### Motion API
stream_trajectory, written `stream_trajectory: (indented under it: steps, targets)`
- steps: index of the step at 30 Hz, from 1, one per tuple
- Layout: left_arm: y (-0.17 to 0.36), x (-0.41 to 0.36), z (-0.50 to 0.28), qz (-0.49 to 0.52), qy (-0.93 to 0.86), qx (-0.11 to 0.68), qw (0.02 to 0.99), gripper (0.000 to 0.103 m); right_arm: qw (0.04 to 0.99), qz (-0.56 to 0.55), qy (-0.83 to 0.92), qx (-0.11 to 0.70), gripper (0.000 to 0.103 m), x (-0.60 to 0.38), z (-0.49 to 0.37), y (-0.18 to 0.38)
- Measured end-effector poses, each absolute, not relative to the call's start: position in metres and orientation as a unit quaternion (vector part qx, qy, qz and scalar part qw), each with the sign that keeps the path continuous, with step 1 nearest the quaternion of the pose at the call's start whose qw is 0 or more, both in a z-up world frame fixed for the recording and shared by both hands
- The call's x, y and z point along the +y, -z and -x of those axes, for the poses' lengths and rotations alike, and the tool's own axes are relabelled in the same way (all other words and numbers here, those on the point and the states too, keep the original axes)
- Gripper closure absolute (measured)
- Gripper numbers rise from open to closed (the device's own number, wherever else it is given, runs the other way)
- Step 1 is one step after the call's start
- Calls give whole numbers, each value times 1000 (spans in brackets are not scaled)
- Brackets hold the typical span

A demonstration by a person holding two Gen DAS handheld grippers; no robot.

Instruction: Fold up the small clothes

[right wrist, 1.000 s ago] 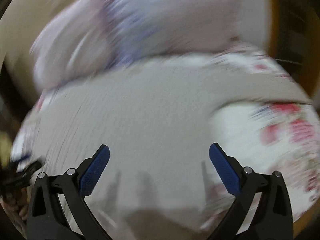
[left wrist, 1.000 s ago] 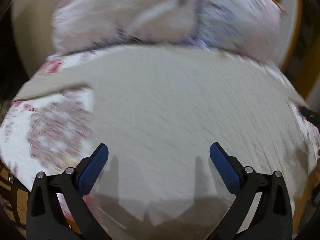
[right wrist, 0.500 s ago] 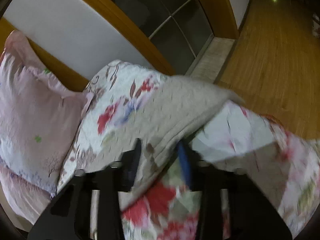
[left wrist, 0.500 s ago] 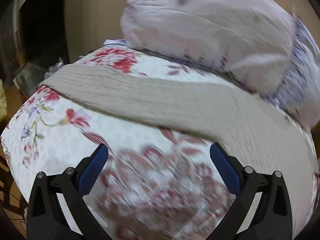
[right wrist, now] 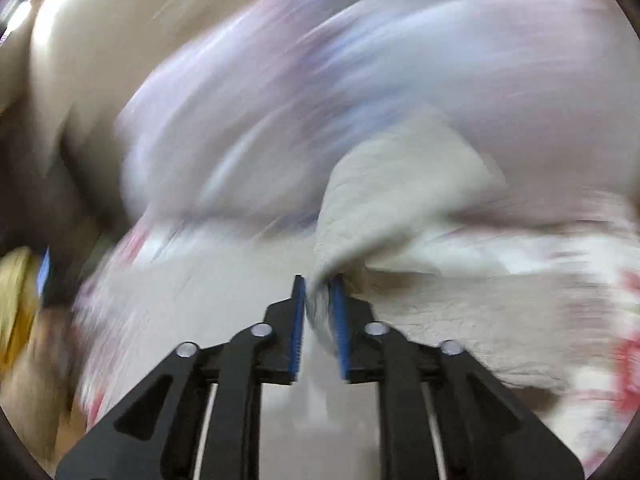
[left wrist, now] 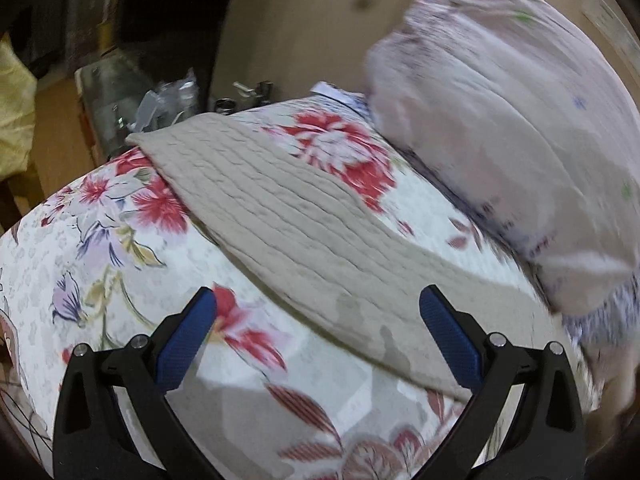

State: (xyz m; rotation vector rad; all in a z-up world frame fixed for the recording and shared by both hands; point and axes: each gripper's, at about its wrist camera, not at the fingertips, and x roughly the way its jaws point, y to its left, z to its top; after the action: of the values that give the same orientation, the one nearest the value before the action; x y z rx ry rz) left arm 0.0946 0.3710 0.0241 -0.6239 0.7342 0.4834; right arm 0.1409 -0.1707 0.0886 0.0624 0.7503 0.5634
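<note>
A beige ribbed knit garment lies spread across a floral quilt on a bed. My left gripper is open and empty, hovering just above the garment's near edge. In the right wrist view, which is heavily motion-blurred, my right gripper is shut on a corner of the beige garment and holds it lifted, so the cloth rises in a fold above the fingers.
A large pink-and-lilac pillow lies at the head of the bed, against a beige headboard; it also shows in the right wrist view. Clutter and a glass surface sit beyond the bed's left edge.
My right gripper has shut on the garment's corner and swung it up toward the pillow. My left gripper has moved left toward the garment's other corner, still open.
</note>
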Motion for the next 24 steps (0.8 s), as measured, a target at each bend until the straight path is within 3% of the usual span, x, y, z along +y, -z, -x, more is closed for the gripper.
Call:
stream_trajectory:
  steps: [2, 3, 4, 6, 8, 9, 10, 13, 16, 20, 24]
  targets:
    - [-23, 380, -94, 306, -242, 346, 853, 2, 874, 4, -305, 379, 74, -135, -129, -76]
    - [-21, 388, -96, 308, -249, 348, 850, 2, 874, 14, -311, 372, 64, -127, -124, -74]
    - [-20, 393, -97, 307, -254, 348, 848, 2, 884, 22, -302, 356, 45, -128, -115, -77]
    - [-18, 404, -99, 309, -265, 347, 845, 5, 905, 10, -270, 330, 24, -149, -110, -84]
    - [-17, 418, -99, 318, -270, 331, 847, 19, 916, -12, -239, 323, 21, -179, -127, -83]
    - [-16, 426, -99, 329, -272, 323, 845, 34, 918, -20, -228, 324, 20, -190, -130, -82]
    - [-14, 432, -100, 341, -264, 320, 843, 58, 920, -35, -210, 328, 17, -208, -131, -81]
    - [-10, 447, -107, 363, -257, 330, 833, 95, 921, -71, -163, 345, 16, -250, -140, -68]
    - [-26, 440, -114, 353, -242, 319, 845, 96, 916, -104, -134, 362, 16, -279, -141, -51]
    - [-83, 377, -133, 283, -159, 274, 905, 97, 919, -123, -110, 358, 16, -305, -132, -49]
    - [-138, 214, -156, 153, 63, 247, 955, 97, 924, -135, -90, 346, 16, -324, -124, -51]
